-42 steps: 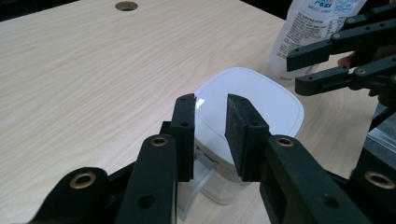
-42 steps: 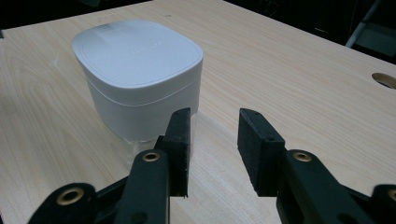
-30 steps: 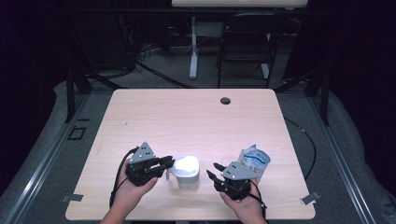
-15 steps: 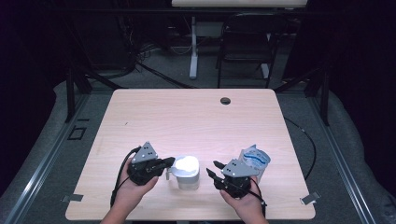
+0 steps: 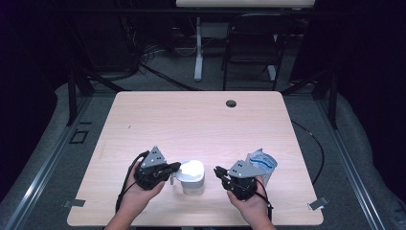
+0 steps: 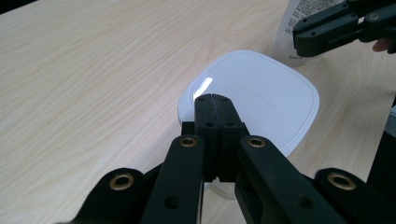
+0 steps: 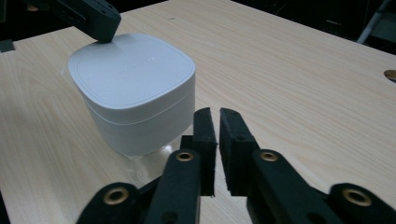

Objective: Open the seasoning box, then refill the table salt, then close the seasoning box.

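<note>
A white rounded-square container (image 5: 192, 177) with its lid on stands near the table's front edge, between both grippers. My left gripper (image 5: 177, 166) is shut, its tips resting at the left edge of the lid; in the left gripper view the closed left gripper (image 6: 213, 98) lies over the white lid (image 6: 261, 93). My right gripper (image 5: 218, 171) sits just right of the container, shut and holding nothing. From the right gripper view, the right gripper (image 7: 219, 113) points past the container (image 7: 133, 88), a hair's gap between its jaws. The left gripper's tip (image 7: 95, 18) touches the lid's far edge.
A blue and white packet (image 5: 261, 163) lies behind my right hand, its white printed side (image 6: 292, 28) showing in the left gripper view. A dark cable grommet (image 5: 231, 103) sits near the light wooden table's (image 5: 191, 120) far edge. A chair and desk legs stand beyond the table.
</note>
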The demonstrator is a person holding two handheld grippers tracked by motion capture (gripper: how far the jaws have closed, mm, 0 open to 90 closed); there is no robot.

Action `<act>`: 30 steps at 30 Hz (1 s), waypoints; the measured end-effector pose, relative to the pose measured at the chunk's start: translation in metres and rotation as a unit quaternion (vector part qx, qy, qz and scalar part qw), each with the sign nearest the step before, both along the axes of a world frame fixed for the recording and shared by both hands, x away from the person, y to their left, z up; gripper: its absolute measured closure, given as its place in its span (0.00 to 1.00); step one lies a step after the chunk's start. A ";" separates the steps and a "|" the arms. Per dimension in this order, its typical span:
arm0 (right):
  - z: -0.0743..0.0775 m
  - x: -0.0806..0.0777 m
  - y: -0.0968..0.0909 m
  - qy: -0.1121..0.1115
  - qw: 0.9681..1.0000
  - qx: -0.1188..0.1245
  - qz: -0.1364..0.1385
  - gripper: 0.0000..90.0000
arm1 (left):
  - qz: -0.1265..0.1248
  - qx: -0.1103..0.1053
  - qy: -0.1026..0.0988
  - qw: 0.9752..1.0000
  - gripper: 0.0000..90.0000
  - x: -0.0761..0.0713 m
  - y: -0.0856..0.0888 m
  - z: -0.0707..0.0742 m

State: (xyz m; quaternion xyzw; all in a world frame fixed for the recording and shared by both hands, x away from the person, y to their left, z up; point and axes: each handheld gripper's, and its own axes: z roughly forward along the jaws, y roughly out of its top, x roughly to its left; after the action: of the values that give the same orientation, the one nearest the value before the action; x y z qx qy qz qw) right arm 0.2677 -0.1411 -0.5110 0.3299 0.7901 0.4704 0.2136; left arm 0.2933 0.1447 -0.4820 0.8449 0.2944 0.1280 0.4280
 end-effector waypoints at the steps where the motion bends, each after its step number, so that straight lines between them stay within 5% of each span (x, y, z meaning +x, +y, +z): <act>1: 0.000 0.000 0.000 0.000 1.000 0.000 0.000 0.97 | 0.000 0.000 0.000 1.000 1.00 0.000 0.000 0.000; 30: 0.006 0.007 0.009 0.000 1.000 0.002 0.017 1.00 | 0.003 -0.003 -0.002 1.000 1.00 -0.002 0.004 -0.001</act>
State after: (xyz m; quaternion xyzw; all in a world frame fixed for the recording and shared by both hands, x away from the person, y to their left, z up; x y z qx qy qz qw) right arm 0.2743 -0.1318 -0.5051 0.3167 0.7949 0.4754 0.2045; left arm 0.2916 0.1491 -0.4832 0.8422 0.2966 0.1304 0.4309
